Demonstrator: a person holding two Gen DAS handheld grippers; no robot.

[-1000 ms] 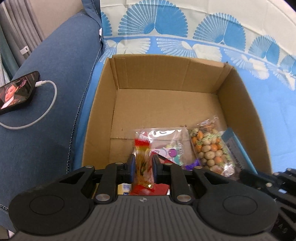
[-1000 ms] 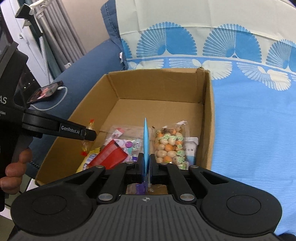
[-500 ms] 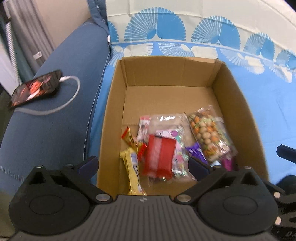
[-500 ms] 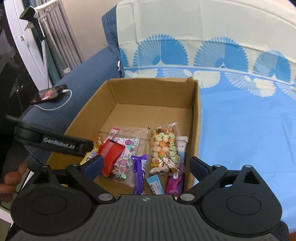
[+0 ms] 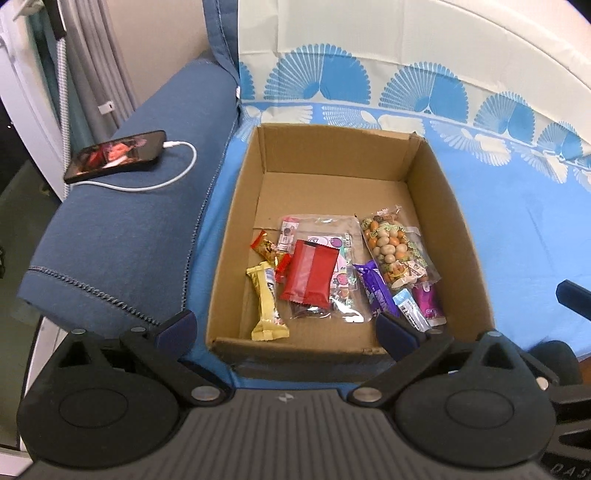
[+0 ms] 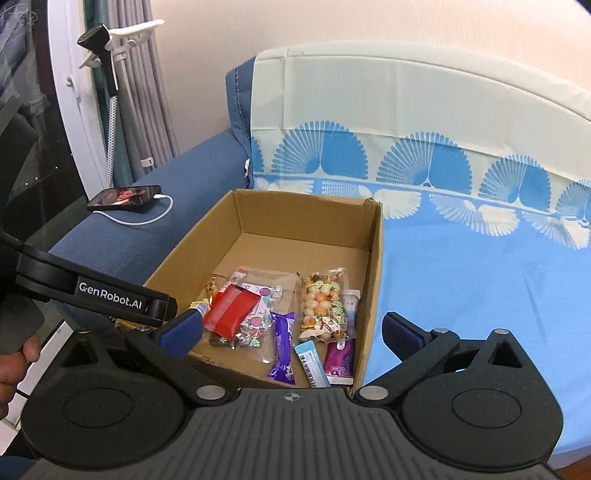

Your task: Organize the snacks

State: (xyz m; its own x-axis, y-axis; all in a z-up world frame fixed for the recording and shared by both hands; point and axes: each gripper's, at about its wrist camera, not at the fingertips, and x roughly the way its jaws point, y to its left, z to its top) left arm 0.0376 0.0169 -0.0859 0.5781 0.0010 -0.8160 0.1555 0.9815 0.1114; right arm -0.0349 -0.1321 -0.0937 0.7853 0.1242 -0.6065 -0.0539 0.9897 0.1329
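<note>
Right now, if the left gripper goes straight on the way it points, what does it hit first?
Probably the red packet in the cardboard box. The left gripper points down into the box, jaws open and empty, centred over the snack pile. Depth is unclear, so it might first clip the box's near wall.

A home, a living room by the look of it; blue fabric sofa with a wide arm and stitched seams; seat and back draped with a light-blue cloth printed in fan shapes; phone with lit screen charging on the sofa arm by a white cable; grey pleated curtains at a white-framed window or door; plain peach wall; cardboard box of snacks on the seat.
</note>
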